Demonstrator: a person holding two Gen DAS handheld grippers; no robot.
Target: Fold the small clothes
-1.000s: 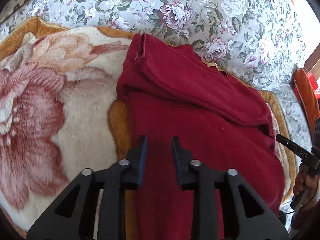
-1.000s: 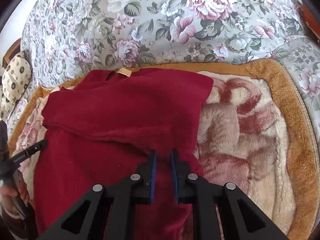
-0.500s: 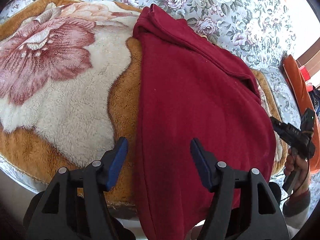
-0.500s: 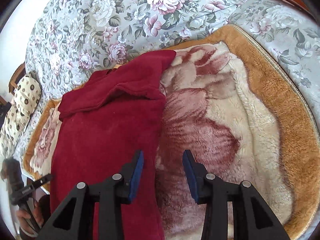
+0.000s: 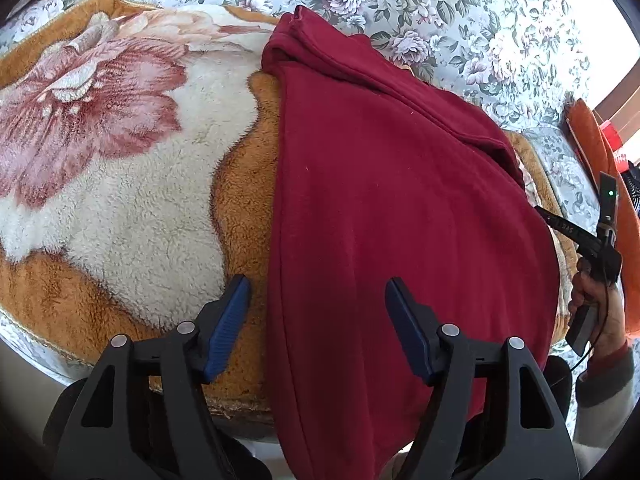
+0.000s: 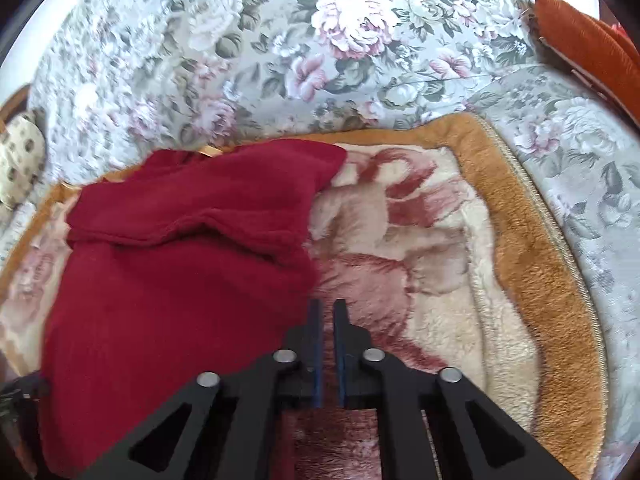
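A dark red fleece garment [image 5: 400, 208] lies spread on a plush flower-patterned blanket [image 5: 120, 168], its near end hanging over the front edge. A fold runs across its far part. My left gripper [image 5: 318, 292] is open and empty, its fingers straddling the garment's left edge near the front. In the right wrist view the garment [image 6: 180, 272] lies to the left. My right gripper [image 6: 328, 308] is shut with nothing between the fingers, just above the blanket [image 6: 460, 280] at the garment's right edge. The hand-held right gripper also shows in the left wrist view [image 5: 588, 248].
The blanket lies on a grey floral sofa cover [image 6: 320, 40]. An orange cushion [image 6: 592, 48] sits at the far right, and a spotted cushion [image 6: 20, 160] at the far left. The blanket's brown border [image 6: 540, 240] curves around the right side.
Both grippers let go of the garment and drew back toward the front edge. The left opened wide. The right opened, then shut empty beside the garment's right edge.
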